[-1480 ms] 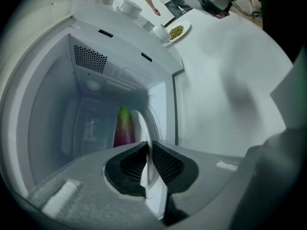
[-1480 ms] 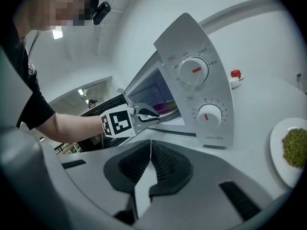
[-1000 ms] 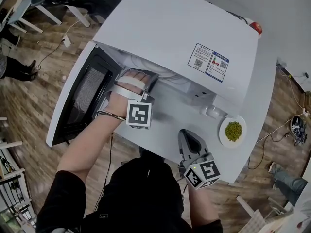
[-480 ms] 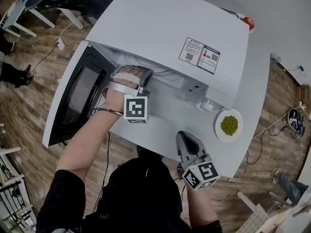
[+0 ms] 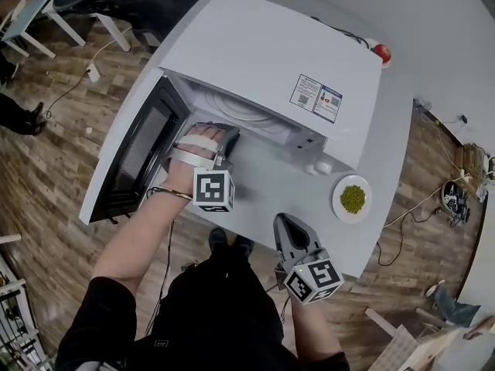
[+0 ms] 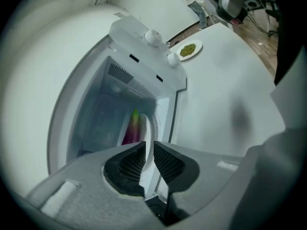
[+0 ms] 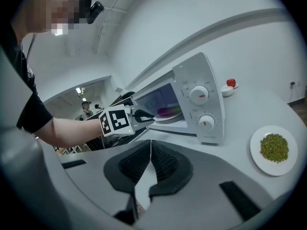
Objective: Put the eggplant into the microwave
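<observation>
The purple eggplant (image 6: 133, 128) with its green end lies on the glass turntable inside the white microwave (image 5: 271, 52), and shows through the opening in the right gripper view as the eggplant (image 7: 167, 112). The door (image 5: 135, 157) hangs wide open to the left. My left gripper (image 5: 228, 130) hovers at the mouth of the cavity, clear of the eggplant. Its jaws are opening from a narrow gap, and nothing lies between its fingertips (image 6: 149, 145). My right gripper (image 5: 282, 222) is shut and empty over the table's near edge, its jaws (image 7: 150, 145) pointing at the microwave's front.
A white plate of green beans (image 5: 353, 199) sits on the table right of the microwave. A small red object (image 5: 380, 52) stands behind the microwave's far corner. The round white table (image 5: 263, 184) ends just in front of the person; chairs and cables lie on the wooden floor.
My left gripper has drawn back a little from the cavity toward the person and risen. The right gripper has lifted slightly. The eggplant stays on the turntable.
</observation>
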A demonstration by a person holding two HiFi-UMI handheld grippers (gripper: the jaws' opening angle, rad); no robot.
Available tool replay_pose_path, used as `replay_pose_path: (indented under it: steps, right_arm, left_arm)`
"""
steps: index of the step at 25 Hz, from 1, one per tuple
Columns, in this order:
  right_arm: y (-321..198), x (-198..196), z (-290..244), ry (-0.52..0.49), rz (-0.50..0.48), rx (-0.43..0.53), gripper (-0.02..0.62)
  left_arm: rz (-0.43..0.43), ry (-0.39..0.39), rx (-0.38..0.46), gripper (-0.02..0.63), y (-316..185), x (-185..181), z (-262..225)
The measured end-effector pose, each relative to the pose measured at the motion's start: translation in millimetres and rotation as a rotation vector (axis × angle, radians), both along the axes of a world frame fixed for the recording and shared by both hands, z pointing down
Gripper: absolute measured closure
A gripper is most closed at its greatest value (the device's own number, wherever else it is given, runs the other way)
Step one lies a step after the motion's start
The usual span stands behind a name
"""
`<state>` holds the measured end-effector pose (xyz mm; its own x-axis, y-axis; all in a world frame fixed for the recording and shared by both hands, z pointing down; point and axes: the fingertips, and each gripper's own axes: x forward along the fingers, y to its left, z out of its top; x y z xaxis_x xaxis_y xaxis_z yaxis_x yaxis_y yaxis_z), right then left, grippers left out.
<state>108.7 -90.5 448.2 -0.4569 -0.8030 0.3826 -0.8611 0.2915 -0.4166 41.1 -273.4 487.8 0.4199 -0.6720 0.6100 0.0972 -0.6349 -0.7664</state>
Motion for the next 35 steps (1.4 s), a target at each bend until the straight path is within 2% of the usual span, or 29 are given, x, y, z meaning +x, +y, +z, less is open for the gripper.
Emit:
replay_pose_path:
  steps: [8,11,14,17,21,25,30,35]
  right_arm:
    - [12.5,-29.8,-52.1,0.034,-0.009,0.058,0.578]
    - [25.3,-36.7,-71.4,0.034,0.011,0.07,0.578]
    - [40.9,-41.7,-84.9,0.045,0.031,0.078,0.578]
    - [55.9,-47.5,-84.9,0.04,0.041,0.066,0.578]
    - [73.2,-55.6,-88.8,0.036,0.026,0.059,0.578]
    - [93.9,-54.6,-105.6,0.031,0.007,0.091,0.578]
    - [136.7,-41.8,-117.8,0.014,-0.017,0.133,0.579]
    - [193.0,-25.0,-126.7,0.006,-0.047,0.165,0.58]
  left_arm:
    - [0.055,0.035,-0.058,0.568,55.6,-6.7,-37.8]
    - [0.072,0.083,-0.086,0.568,81.7,-10.4,-55.8]
    - [0.055,0.191,-0.127,0.569,104.8,-15.6,-83.0]
    - [0.022,0.335,-0.189,0.569,126.6,-23.2,-109.7]
    - [-0.05,0.504,-0.306,0.569,157.7,-35.3,-138.5]
    - [-0.102,0.592,-0.414,0.569,201.5,-43.4,-150.7]
    - [-0.14,0.656,-0.47,0.569,258.7,-40.3,-159.5]
    - [-0.231,0.825,-0.577,0.569,326.3,-33.5,-180.6]
